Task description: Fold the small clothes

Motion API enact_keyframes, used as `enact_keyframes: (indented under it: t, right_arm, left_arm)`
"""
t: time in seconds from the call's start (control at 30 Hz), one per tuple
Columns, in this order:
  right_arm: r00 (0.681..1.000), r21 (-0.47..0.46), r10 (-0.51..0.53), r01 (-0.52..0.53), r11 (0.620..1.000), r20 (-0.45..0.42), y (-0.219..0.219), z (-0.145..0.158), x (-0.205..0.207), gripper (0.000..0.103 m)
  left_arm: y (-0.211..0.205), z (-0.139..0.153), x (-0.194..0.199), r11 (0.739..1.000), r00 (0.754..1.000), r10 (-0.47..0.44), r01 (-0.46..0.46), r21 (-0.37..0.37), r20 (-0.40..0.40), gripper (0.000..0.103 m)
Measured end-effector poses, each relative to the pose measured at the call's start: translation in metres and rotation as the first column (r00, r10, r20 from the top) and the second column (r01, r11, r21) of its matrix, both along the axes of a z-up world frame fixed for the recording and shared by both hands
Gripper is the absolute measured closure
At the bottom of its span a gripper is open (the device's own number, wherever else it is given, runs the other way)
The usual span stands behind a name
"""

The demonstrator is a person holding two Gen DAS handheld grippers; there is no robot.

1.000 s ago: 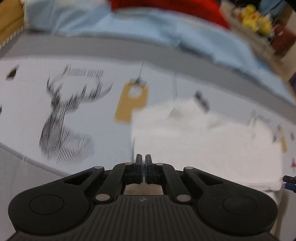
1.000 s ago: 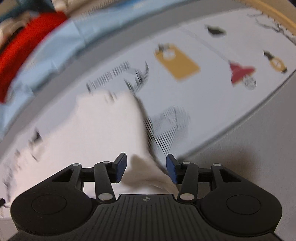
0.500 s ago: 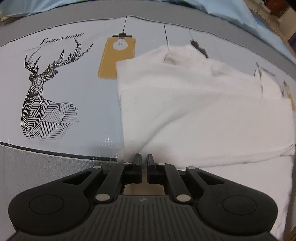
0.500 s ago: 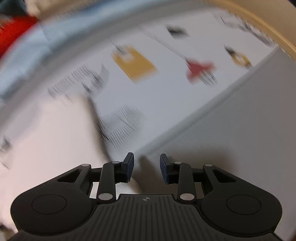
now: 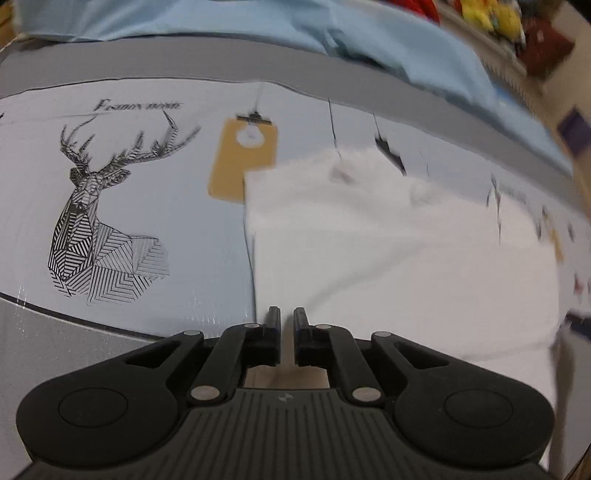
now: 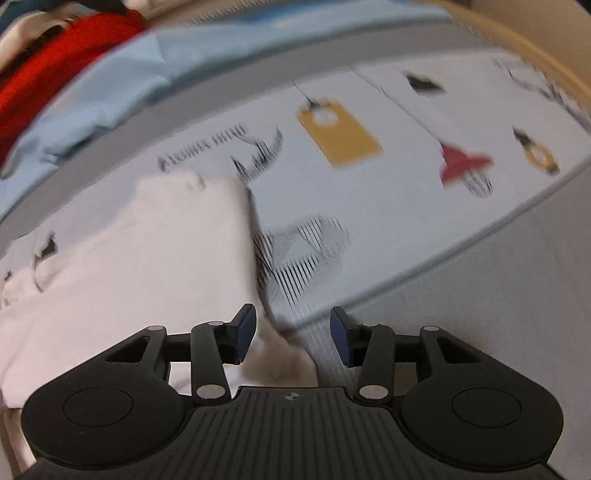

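Observation:
A white garment (image 5: 388, 251) lies folded on a printed mat (image 5: 155, 206). Its straight left edge runs toward my left gripper (image 5: 287, 321). That gripper hangs over the cloth's near left corner, its jaws parted by a narrow slit, with nothing visibly pinched. In the right wrist view the same white garment (image 6: 147, 277) fills the left side. My right gripper (image 6: 291, 332) is open and its jaws are opening. The cloth's near right corner lies between them, and neither pad touches it.
The mat (image 6: 388, 206) carries a deer drawing, yellow tags and a red lamp print. Grey table surface (image 6: 498, 295) lies to the near right of it. A light blue cloth (image 5: 221, 22) and a red garment (image 6: 55, 62) lie beyond the mat's far edge.
The left jaws went from fully shut to a thin slit, and the gripper sank a little toward the folded cloth. The right jaws narrowed, then widened again around the cloth's corner.

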State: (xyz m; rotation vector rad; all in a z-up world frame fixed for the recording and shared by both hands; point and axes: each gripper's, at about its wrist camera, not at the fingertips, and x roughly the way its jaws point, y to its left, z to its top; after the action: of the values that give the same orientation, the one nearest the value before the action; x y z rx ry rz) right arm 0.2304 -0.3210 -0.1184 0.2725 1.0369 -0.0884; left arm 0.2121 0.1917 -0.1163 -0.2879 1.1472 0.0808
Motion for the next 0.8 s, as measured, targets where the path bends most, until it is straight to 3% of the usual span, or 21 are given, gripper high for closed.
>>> enact_keyframes:
  t: [0.03,0.07,0.1,0.13,0.23,0.3,0.43,0.53,0.67,0.8]
  right_arm:
    - [1.000,-0.024,0.017,-0.017,1.000,-0.025,0.002,-0.005,0.001,0.058]
    - [0.997,-0.046,0.025,-0.028,0.999,-0.071,0.002,-0.015,0.001,0.056]
    - [0.992,-0.058,0.022,-0.029,0.998,-0.124,-0.001,-0.025,-0.001,0.050]
    - [0.992,-0.040,-0.011,0.006,0.999,-0.128,-0.007,-0.026,-0.005,0.046]
    - [0.990,-0.045,-0.098,0.094,0.995,-0.104,-0.020,-0.002,-0.016,0.053]
    - [0.995,-0.011,-0.080,0.080,0.997,-0.051,-0.023,0.020,-0.031,0.054]
    - [1.000,0.033,-0.023,0.023,0.999,-0.005,-0.019,0.057,-0.061,0.054]
    - [0.999,0.072,0.047,-0.047,0.996,-0.002,-0.018,0.074,-0.089,0.054]
    - [0.983,0.033,0.176,-0.175,0.984,-0.051,-0.002,0.075,-0.132,0.054]
    - [0.963,0.014,0.214,-0.214,0.977,-0.166,-0.003,0.043,-0.171,0.055]
  left_arm:
    - [0.001,-0.011,-0.001,1.000,0.999,0.006,-0.006,0.007,-0.047,0.096]
    - [-0.001,-0.026,-0.003,0.999,0.993,-0.002,0.005,0.032,-0.117,0.089]
    - [-0.003,-0.032,-0.009,0.999,0.991,-0.019,0.025,0.042,-0.134,0.083]
    - [-0.005,-0.029,-0.011,0.998,0.992,-0.022,0.029,0.054,-0.122,0.082]
    - [-0.006,0.000,-0.027,0.998,0.998,-0.004,0.008,0.060,-0.061,0.082]
    - [-0.005,0.022,-0.044,0.999,1.000,-0.007,0.008,0.038,-0.010,0.082]
    - [-0.013,0.050,-0.080,1.000,1.000,-0.005,0.005,0.013,-0.006,0.082]
    - [-0.029,0.060,-0.122,0.998,0.998,-0.059,0.059,0.008,-0.010,0.082]
    - [-0.044,0.044,-0.180,0.994,0.992,-0.114,0.113,-0.010,-0.054,0.082]
    - [-0.042,0.012,-0.224,0.991,0.978,-0.133,0.129,-0.035,-0.162,0.082]
